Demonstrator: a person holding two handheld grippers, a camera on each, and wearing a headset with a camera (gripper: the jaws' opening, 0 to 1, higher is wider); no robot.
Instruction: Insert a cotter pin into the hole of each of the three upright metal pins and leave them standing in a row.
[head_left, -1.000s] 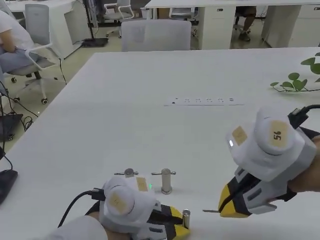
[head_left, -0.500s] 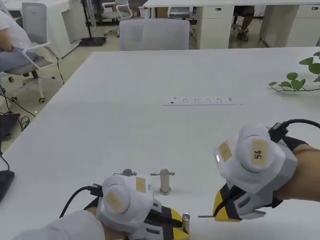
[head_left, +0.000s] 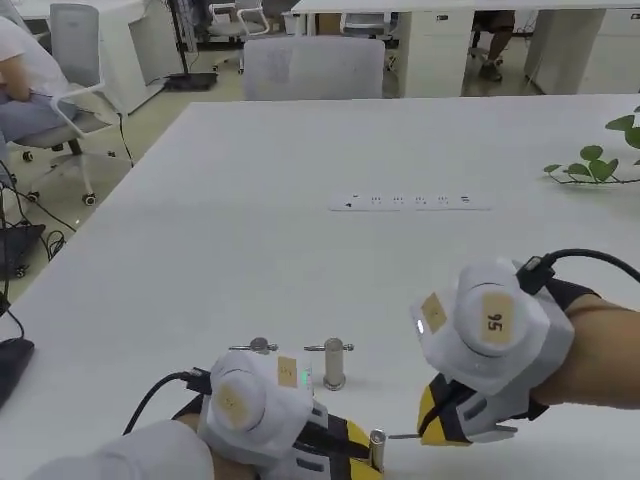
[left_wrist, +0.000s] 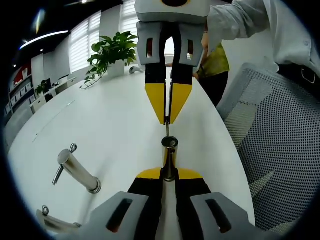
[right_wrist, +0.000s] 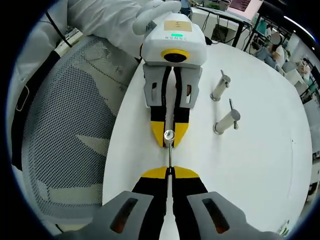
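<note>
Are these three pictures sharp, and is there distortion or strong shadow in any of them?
Head view: sharp, with soft even light and only weak shadows on the table. Left gripper view: strong fisheye bending of the table edge, yet the held metal pin is in focus. Right gripper view: same bending, the mesh chair bows; the cotter pin is clear.

bright even overhead light, soft shadows; sharp focus, fisheye-bent edges
</note>
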